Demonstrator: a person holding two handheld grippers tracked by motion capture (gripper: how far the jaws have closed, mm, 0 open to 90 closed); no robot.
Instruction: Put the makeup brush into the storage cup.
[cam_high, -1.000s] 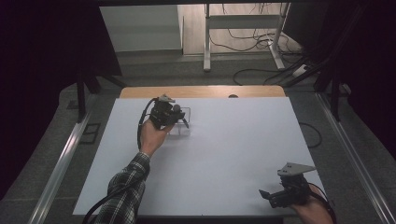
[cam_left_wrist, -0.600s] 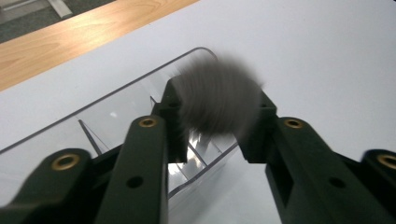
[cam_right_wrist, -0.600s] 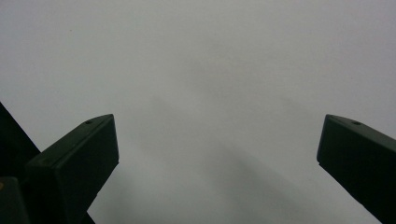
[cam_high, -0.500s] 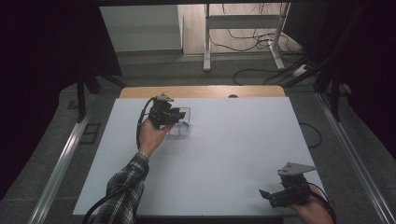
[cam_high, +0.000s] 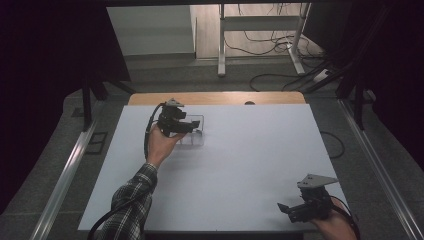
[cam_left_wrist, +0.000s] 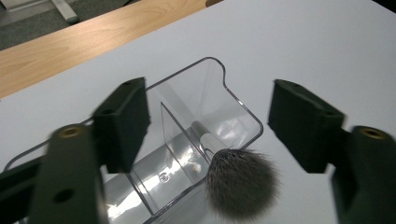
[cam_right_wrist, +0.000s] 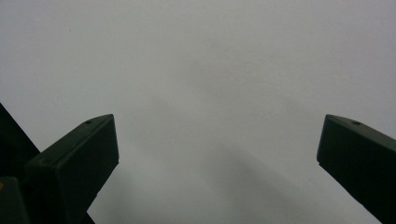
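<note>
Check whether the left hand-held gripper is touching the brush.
Apart. In the left gripper view the open left hand-held gripper straddles the brush, with gaps visible on both sides.

Bare white table (cam_high: 250, 165) lying open between my hands, clear divided tray (cam_left_wrist: 196, 130) and brush head (cam_left_wrist: 243, 182) sitting between my spread left gripper (cam_left_wrist: 208, 126) jaws.

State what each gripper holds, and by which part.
Nothing is held. The left gripper is open around the clear organizer with a brush; the right gripper is open.
</note>
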